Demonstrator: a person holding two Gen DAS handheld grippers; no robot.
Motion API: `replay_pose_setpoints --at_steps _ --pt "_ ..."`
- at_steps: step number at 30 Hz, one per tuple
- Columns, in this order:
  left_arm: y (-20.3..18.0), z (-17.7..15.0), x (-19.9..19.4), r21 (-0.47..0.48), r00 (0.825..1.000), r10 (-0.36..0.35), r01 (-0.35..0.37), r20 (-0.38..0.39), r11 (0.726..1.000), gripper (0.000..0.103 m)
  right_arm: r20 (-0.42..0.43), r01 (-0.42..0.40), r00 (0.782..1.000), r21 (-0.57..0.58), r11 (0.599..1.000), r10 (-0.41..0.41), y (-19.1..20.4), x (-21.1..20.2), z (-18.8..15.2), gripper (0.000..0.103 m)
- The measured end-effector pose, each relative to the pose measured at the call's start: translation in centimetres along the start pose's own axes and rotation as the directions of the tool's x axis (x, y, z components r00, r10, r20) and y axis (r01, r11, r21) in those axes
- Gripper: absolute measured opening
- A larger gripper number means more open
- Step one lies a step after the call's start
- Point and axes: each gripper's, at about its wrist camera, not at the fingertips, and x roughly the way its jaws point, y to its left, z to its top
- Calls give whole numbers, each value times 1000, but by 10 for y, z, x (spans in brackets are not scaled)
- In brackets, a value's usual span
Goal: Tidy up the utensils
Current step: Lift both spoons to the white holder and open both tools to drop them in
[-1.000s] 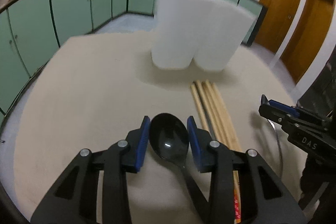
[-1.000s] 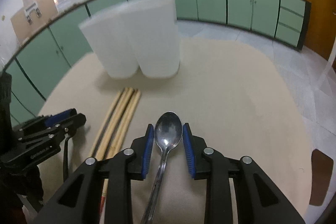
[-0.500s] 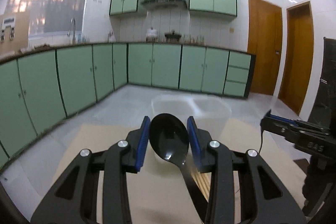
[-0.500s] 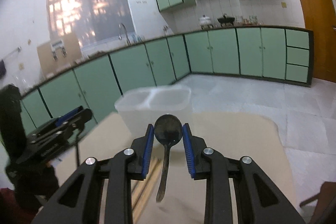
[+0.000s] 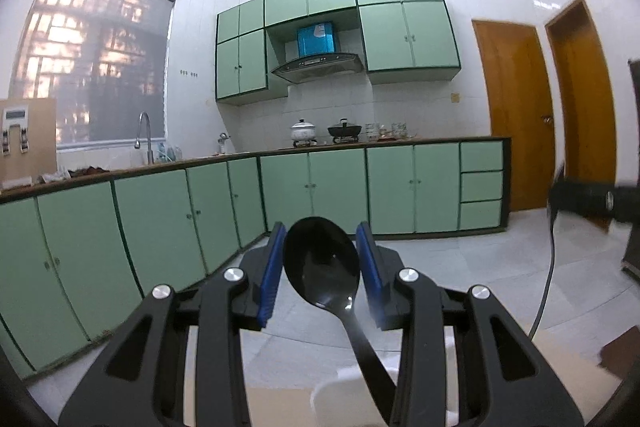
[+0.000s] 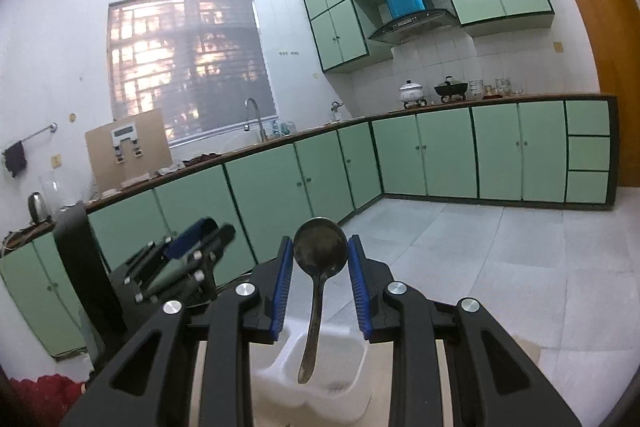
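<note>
Left gripper [image 5: 320, 277]: the jaws pinch the bowl of a black spoon [image 5: 321, 265] between the blue pads [image 5: 270, 277]. The bowl points up and the handle runs down and to the right, toward the white holder [image 5: 340, 393], whose rim shows just below the handle at the bottom of the left view. Judged step: lower the spoon, handle first, into the holder. Bring the handle tip inside the rim before descending, since the slant of the handle could catch the wall.

Right gripper [image 6: 320, 277]: the jaws pinch the bowl of a metal spoon [image 6: 320, 247], handle hanging almost straight down. The tip hangs over the holder [image 6: 340, 379], apparently over the right one of its two compartments; whether it is already below the rim cannot be told. The left gripper [image 6: 188, 259] shows to the left in this view, near the same holder.

Recommended procedure:
- Lower one gripper at a time, to keep the two tools apart.
- Descend vertically until the handle is well inside.
- Spread the jaws only then; a release from height may tip the light holder on the counter [image 6: 524, 347].
</note>
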Motion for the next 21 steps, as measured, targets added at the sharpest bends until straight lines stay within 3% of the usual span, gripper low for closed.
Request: replay_pose_setpoints --at_steps 7,10,13,15,19,21 --pt "2 -36 21 -10 996 -42 41 -76 999 36 -100 38 994 -33 999 -41 -6 50 -27 28" --pt "10 -45 13 -34 994 -51 48 -92 998 49 -128 41 991 -34 999 -45 -7 54 -44 28" --pt "17 -48 3 -56 993 -53 47 -109 997 51 -145 58 988 -24 998 -61 -10 53 -56 31" --pt "21 -48 -6 -77 992 -60 51 -114 996 54 -149 73 986 -13 997 -74 -11 49 -60 39" --pt "26 -48 -37 -119 991 -63 48 -120 992 70 -135 112 984 -46 993 -117 -2 24 -69 57" --pt "30 -52 -56 -139 987 -61 41 -146 989 74 -141 143 978 -78 987 -153 5 6 -79 75"
